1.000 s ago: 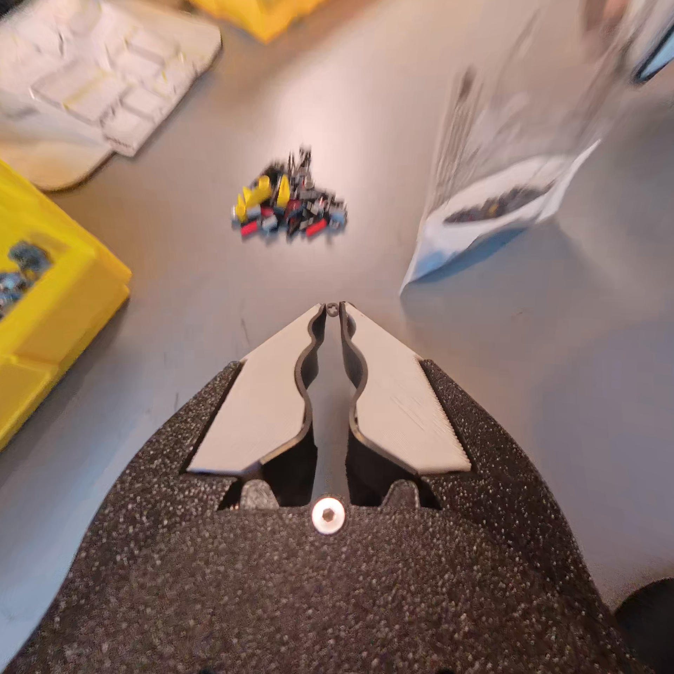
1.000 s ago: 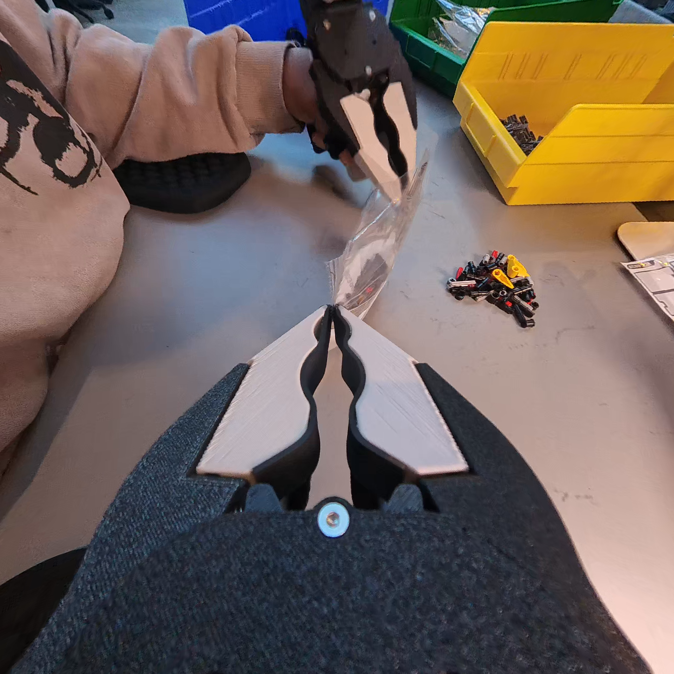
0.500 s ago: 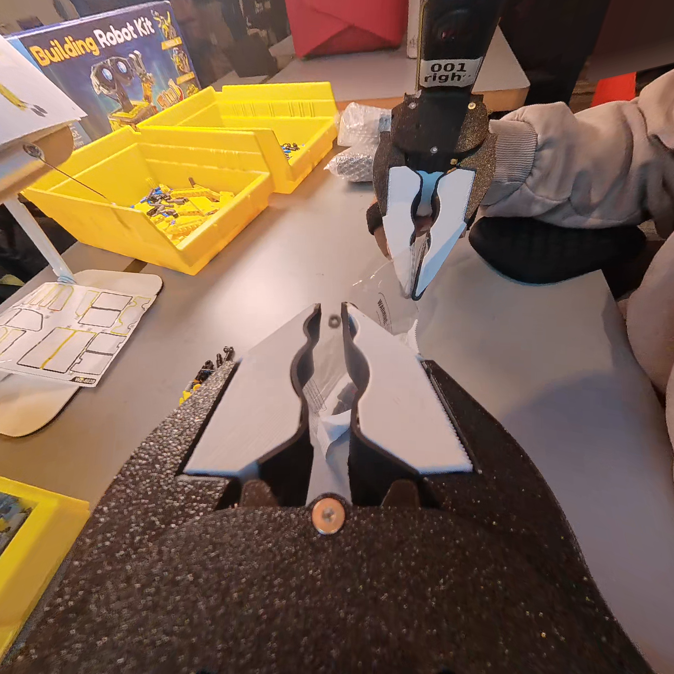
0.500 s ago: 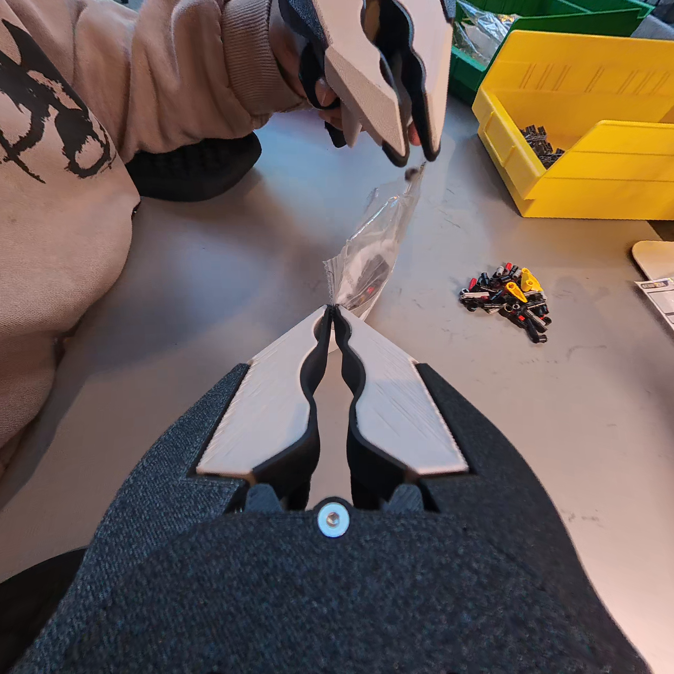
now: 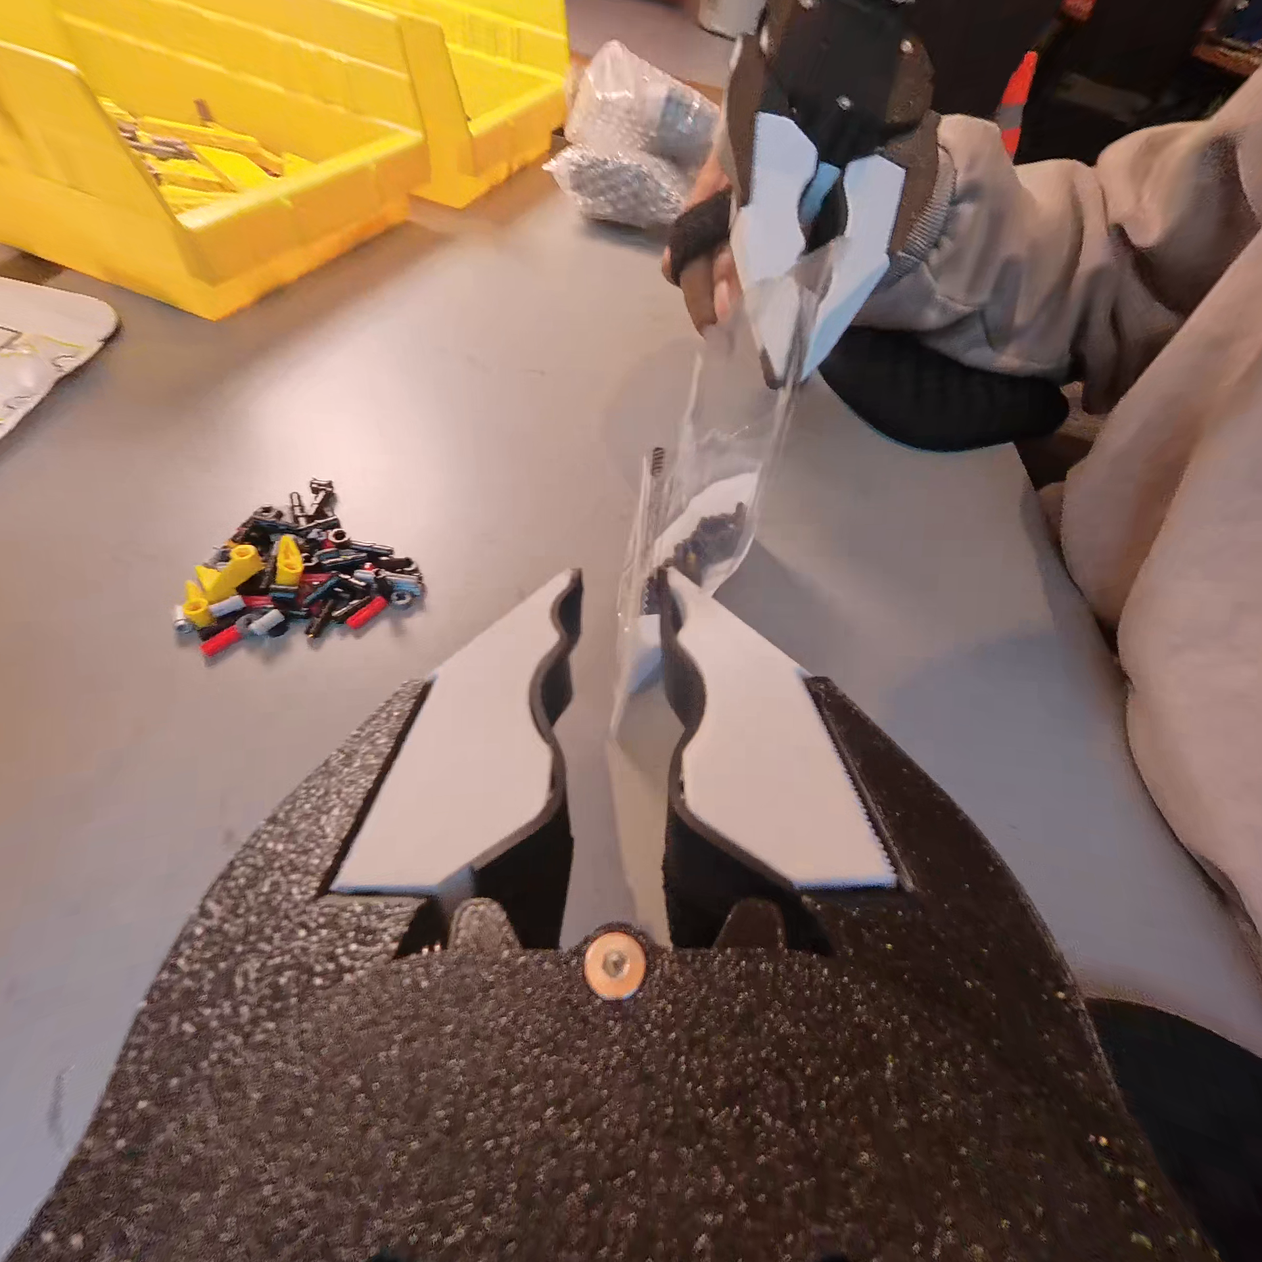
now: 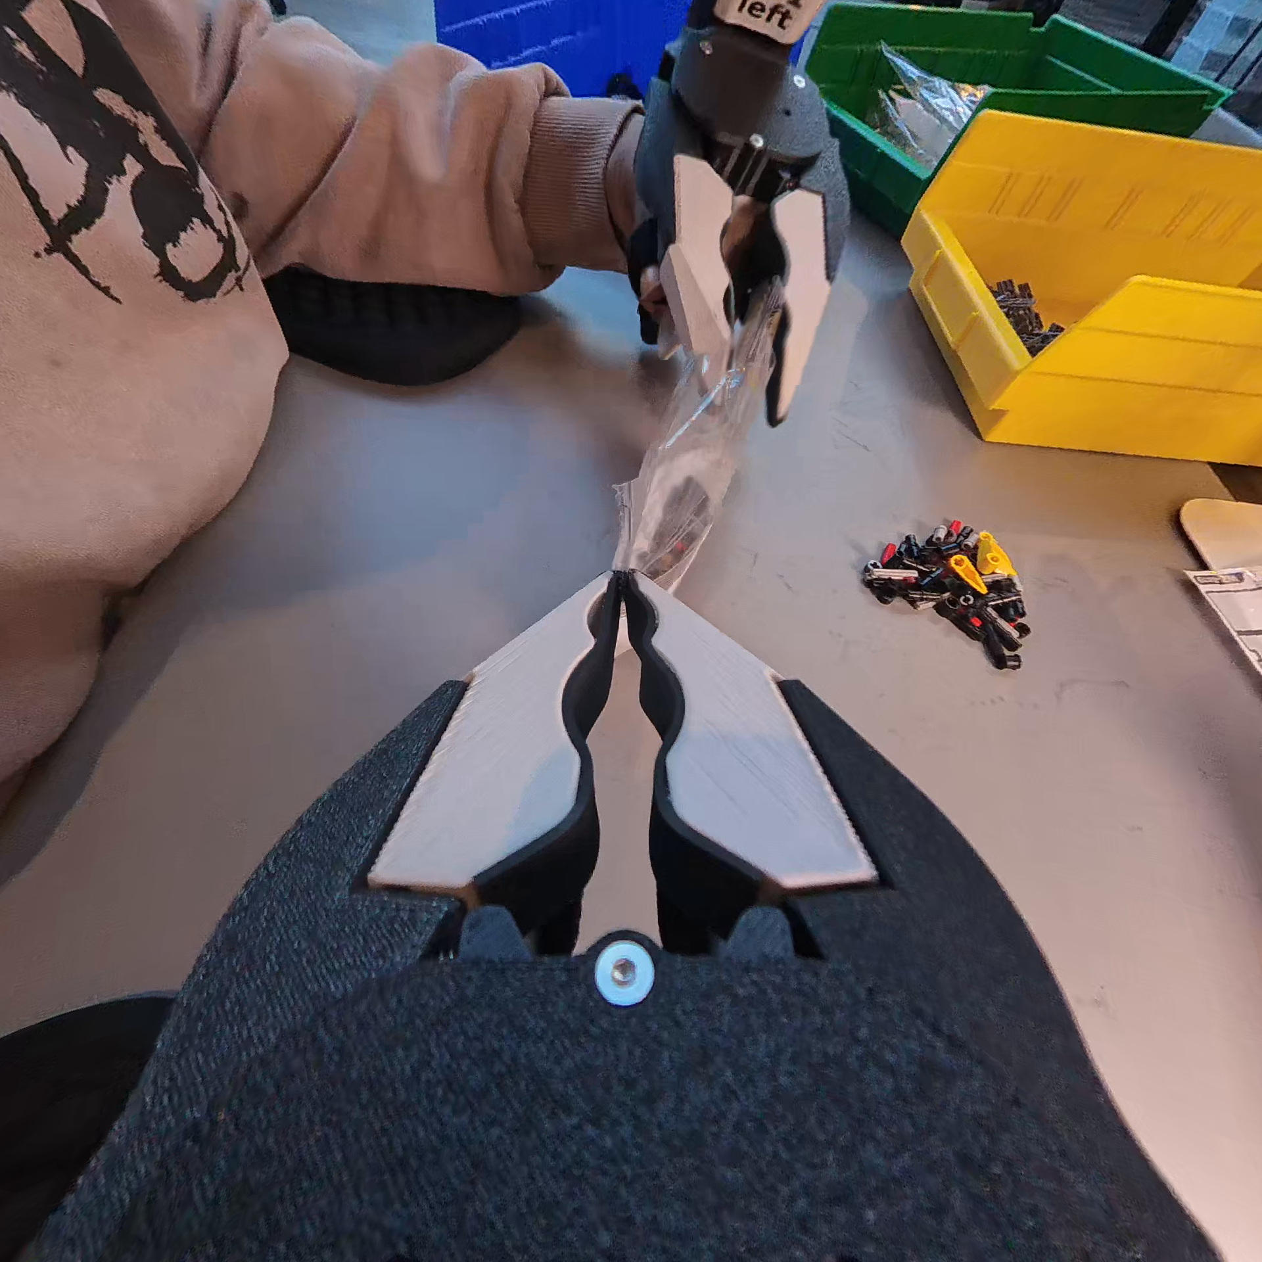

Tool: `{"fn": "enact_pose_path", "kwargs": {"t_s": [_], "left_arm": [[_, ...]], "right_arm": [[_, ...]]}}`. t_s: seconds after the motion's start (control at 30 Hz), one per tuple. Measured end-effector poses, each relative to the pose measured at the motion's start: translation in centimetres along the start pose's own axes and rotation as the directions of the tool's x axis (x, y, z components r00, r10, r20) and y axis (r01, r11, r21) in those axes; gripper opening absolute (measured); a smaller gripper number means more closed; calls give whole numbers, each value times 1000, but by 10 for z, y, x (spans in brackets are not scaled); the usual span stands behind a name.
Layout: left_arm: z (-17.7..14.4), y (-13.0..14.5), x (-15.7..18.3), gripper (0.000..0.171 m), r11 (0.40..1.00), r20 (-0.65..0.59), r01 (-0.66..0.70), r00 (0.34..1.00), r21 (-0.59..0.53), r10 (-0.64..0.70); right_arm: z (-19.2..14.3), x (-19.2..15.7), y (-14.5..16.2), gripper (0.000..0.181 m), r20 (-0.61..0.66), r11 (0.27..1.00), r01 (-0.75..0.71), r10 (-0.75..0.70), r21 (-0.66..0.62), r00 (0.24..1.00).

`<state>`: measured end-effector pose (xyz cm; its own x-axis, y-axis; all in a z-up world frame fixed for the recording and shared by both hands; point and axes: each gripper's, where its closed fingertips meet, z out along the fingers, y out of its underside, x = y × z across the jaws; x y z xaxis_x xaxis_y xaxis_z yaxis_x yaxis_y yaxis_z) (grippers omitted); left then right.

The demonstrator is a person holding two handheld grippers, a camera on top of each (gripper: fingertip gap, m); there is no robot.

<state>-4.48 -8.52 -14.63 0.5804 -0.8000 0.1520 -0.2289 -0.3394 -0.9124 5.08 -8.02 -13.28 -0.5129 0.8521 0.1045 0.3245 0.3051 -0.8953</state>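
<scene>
While small dark parts sit in the clear plastic bag (image 6: 672,509) and yellow bin (image 6: 1120,355), the right gripper (image 6: 620,580) pinches the bag's corner above the table; the left gripper (image 5: 620,587), fingers parted, straddles its other end

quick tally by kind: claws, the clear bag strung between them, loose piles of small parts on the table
clear bag: 1
claws: 2 (left claw open, right claw shut on the clear bag)
pile of small parts: 1
total: 4
</scene>
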Motion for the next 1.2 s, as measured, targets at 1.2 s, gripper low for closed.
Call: {"fn": "enact_pose_path", "kwargs": {"t_s": [1.2], "left_arm": [[-1, 10, 10, 0, 996, 43, -89, 995, -19, 89]], "right_arm": [[136, 191, 43, 31, -314, 867, -350, 242, -354, 918]]}}
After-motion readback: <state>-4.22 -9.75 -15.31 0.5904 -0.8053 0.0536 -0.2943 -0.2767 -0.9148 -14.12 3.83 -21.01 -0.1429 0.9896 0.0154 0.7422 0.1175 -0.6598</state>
